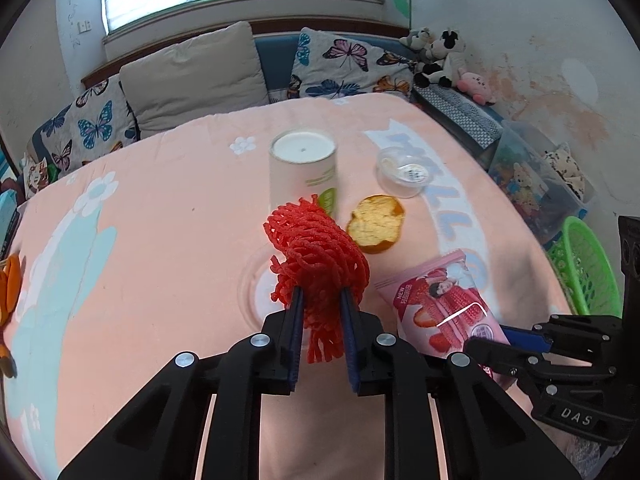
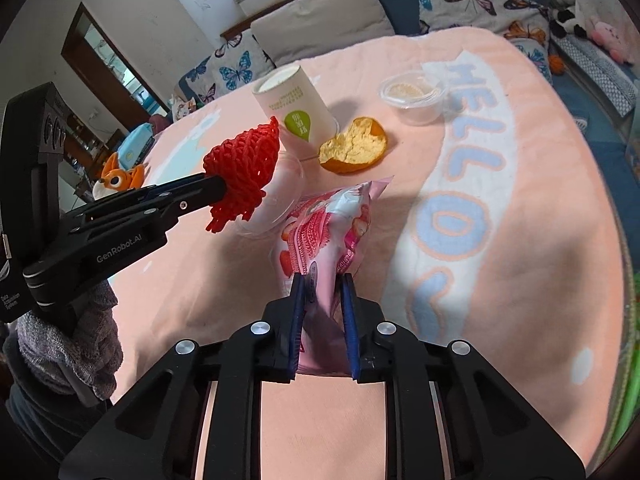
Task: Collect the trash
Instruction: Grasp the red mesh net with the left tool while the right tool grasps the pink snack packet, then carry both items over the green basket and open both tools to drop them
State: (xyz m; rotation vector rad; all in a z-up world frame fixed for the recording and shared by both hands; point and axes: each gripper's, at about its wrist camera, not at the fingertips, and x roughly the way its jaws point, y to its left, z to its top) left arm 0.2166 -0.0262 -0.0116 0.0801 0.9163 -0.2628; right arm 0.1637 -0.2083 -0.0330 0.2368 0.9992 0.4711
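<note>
Peach bed (image 1: 160,240) w/ trash on it. You've got the right hand-held gripper (image 2: 323,280) clamped on the pouch (image 2: 332,232): crinkly, slick, light, so pinch its edge. Left hand-held gripper (image 1: 322,294) clamps the net (image 1: 316,252): soft, springy, weightless.

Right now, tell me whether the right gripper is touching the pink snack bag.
Touching. The right wrist view shows the right gripper with its blue pads pressed against both sides of the pink snack bag.

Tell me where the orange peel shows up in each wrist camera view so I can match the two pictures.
Left wrist: orange peel sits right of centre, just beyond the red foam net.
Right wrist: orange peel lies in the upper middle, beyond the pink snack bag.
Shared landmark: the white paper cylinder, immediately left of the peel in both.
</note>
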